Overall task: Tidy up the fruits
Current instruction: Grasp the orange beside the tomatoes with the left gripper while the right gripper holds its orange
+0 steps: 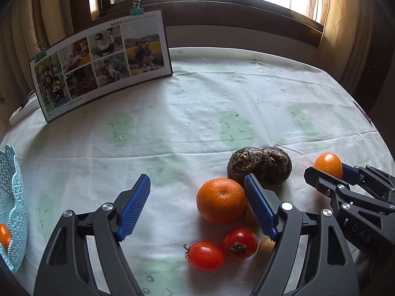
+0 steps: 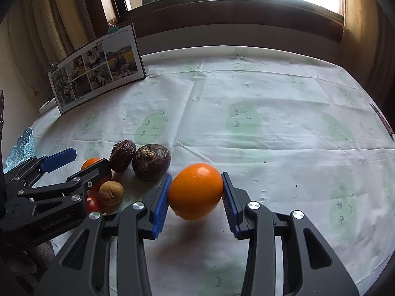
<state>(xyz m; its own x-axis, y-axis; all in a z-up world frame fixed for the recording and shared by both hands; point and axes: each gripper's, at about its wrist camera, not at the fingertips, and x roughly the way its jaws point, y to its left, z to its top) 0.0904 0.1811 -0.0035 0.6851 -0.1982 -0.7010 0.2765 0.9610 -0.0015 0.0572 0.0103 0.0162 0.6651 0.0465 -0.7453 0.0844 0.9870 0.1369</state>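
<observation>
1. The right gripper (image 2: 196, 192) is clenched on a smooth orange fruit (image 2: 195, 191) at lower centre of the right wrist view, lifted just clear of the tablecloth (image 2: 271, 128), judging by the shadow beneath it.
2. The fruit looks light, firm and glossy — likely slippery — so the ribbed blue pads (image 2: 161, 206) pressing its widest sides seem the right hold.
3. The left gripper (image 1: 197, 206) hangs released at lower centre of the left wrist view, its right pad beside a dimpled mandarin (image 1: 221, 200).
4. Two tomatoes (image 1: 222, 251) below it look soft-skinned and want a gentle squeeze.
5. The blue lattice basket (image 1: 12, 209) sits at the lower left edge — probably the destination.
</observation>
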